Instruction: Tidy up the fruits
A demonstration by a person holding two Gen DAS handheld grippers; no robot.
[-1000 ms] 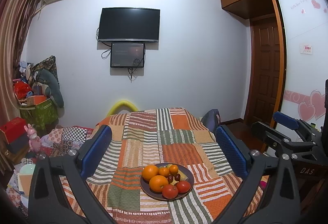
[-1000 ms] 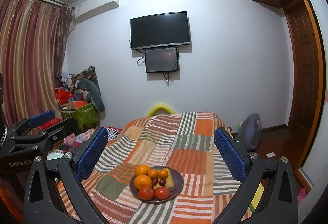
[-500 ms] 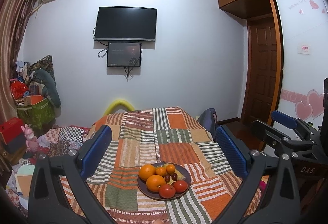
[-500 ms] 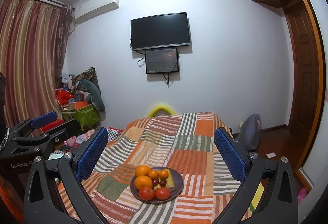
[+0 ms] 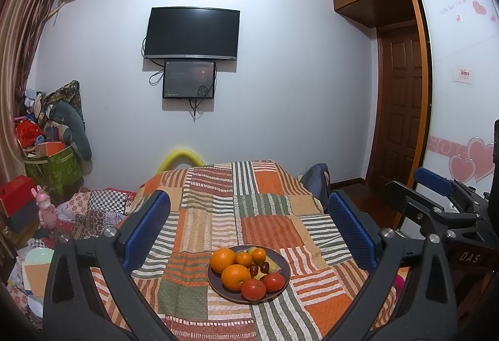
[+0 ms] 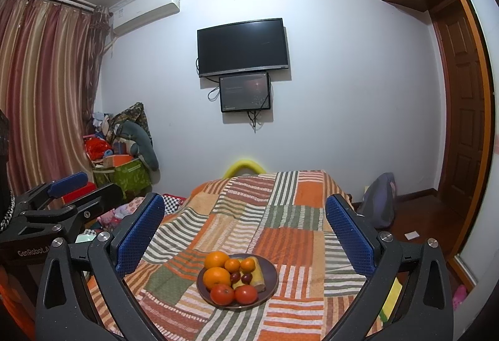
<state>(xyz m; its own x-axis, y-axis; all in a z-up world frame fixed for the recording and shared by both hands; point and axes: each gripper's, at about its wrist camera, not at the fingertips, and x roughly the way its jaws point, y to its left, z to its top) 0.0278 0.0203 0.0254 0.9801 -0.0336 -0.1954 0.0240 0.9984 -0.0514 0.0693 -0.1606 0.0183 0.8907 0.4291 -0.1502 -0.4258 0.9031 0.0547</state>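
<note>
A dark round plate (image 5: 282,263) sits on a striped patchwork cloth (image 5: 268,228). It holds two oranges (image 5: 222,260), two small tangerines, two tomatoes (image 5: 253,289), dark grapes and a yellow fruit. It also shows in the right wrist view (image 6: 270,274). My left gripper (image 5: 246,228) is open and empty, held above and short of the plate. My right gripper (image 6: 244,230) is open and empty at about the same distance. Each gripper shows at the other view's edge.
The cloth covers a table (image 6: 312,191) that ends near a white wall with a TV (image 6: 241,46). Boxes, bags and toys (image 5: 46,172) are piled at the left. A wooden door (image 5: 402,110) and a bag (image 6: 379,200) are at the right.
Both views have shifted slightly; the plate sits a little nearer the middle of the left wrist view. Both grippers stay open and empty.
</note>
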